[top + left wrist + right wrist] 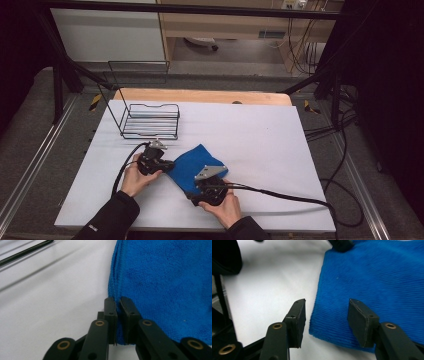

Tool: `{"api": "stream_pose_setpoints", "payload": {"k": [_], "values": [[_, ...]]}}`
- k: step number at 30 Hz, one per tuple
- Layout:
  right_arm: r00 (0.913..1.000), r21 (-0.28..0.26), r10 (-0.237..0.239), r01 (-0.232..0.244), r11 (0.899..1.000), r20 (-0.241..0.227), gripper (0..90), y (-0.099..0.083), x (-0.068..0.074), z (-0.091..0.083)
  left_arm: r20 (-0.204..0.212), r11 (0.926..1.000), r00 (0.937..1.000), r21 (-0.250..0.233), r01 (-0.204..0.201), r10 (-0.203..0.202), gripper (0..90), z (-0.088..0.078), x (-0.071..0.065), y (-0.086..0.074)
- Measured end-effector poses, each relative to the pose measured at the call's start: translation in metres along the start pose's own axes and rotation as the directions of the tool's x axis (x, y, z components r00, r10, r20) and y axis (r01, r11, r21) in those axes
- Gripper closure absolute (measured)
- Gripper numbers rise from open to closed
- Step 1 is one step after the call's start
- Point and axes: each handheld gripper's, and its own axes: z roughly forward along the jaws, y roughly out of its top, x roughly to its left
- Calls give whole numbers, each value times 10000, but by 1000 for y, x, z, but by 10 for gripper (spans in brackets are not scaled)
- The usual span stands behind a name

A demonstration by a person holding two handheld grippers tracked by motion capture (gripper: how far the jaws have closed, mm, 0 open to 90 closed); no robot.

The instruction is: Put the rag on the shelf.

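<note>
Low in the frame, two sleeved forearms at the near table edge. Left hand-held gripper point(167, 165) pinching the edge of a blue cloth point(192, 165), jaws pressed together on its hem; right hand-held gripper point(197, 192) spread over the cloth's near corner, nothing clamped. White table point(260, 150) bare to the right; black wire rack point(150, 121) upper left of centre; dark frame rails and cables around.

A black wire rack point(150, 121) stands on the white desk point(260, 135), far left (upright back, low front); cables point(345, 130) trail right.
</note>
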Motion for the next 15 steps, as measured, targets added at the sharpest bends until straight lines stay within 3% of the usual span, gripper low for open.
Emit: {"api": "stream_pose_setpoints", "payload": {"k": [2,3,6,8,13,15], "values": [[9995,28,-117,117,9999,278,599,-4,2,6,-110,10000,9999,-4,-15,15,858,0,-2,0],[9995,28,-117,117,9999,278,599,-4,2,6,-144,10000,9999,17,-49,50,858,0,-2,0],[9963,59,-406,402,9992,758,781,-5,2,5,-224,10000,9997,86,39,-37,866,-2,-3,1],[9951,85,-544,538,9985,827,852,-5,1,5,-304,9999,9995,98,131,-128,868,-3,-4,0],[9977,447,-672,669,9968,64,873,0,-3,-7,81,9984,9984,49,568,-568,869,-24,-13,-14],[9956,569,-919,928,9941,-171,872,1,-4,-15,131,9982,9982,12,594,-594,868,-33,-24,-22]]}}
